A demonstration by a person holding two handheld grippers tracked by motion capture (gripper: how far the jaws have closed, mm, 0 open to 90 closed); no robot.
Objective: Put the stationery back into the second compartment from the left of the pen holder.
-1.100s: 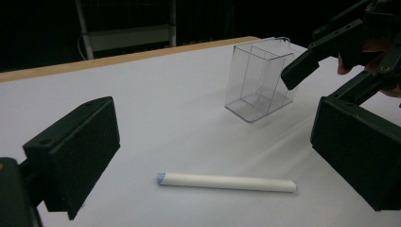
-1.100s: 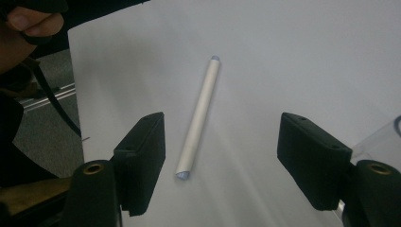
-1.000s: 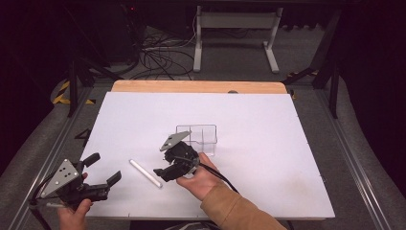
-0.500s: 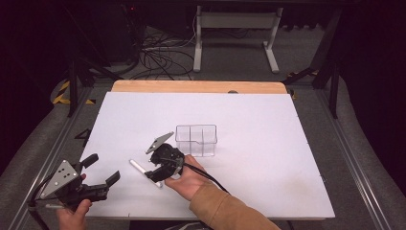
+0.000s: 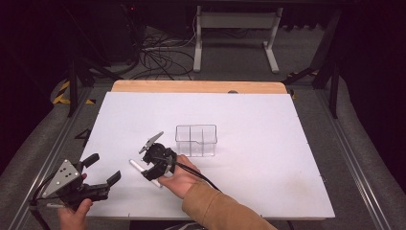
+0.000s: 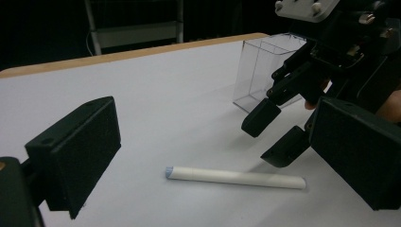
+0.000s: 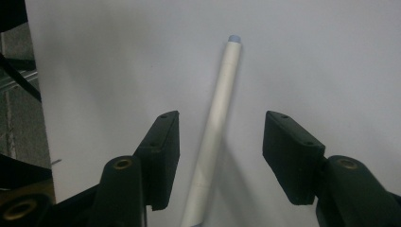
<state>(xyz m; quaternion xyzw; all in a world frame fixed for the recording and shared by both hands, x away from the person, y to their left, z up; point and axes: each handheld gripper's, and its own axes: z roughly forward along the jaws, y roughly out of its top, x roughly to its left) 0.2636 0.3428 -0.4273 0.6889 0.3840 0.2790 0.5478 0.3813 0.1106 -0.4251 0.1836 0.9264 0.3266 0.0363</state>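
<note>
We hold two tongs over a white tabletop (image 5: 268,158). A white stick (image 7: 215,127) lies flat on it, in the lower left part of the high view. It is long, thin and round, like a piece of chalk or a paper tube, with a small bluish tip at one end. It looks smooth and dull, not shiny.

Our right tongs (image 5: 154,168) hang right over the stick. In the right gripper view, the stick runs up the middle of the picture, from the bottom edge to the bluish tip near the top. One black jaw sits on each side of it. The jaws are partly open and have just been closing, but the pads do not touch the stick yet. So the stick lies between the jaws, with its long side running along them. We think the tongs need to come down a little more and squeeze across the thin side.

Our left tongs (image 5: 103,168) are in the lower left corner of the high view, near the stick but farther off than the right ones. They are wide open and hold nothing.

A clear plastic box (image 5: 196,140) with thin walls stands in the middle of the high view. It has small parts inside and looks empty.
</note>
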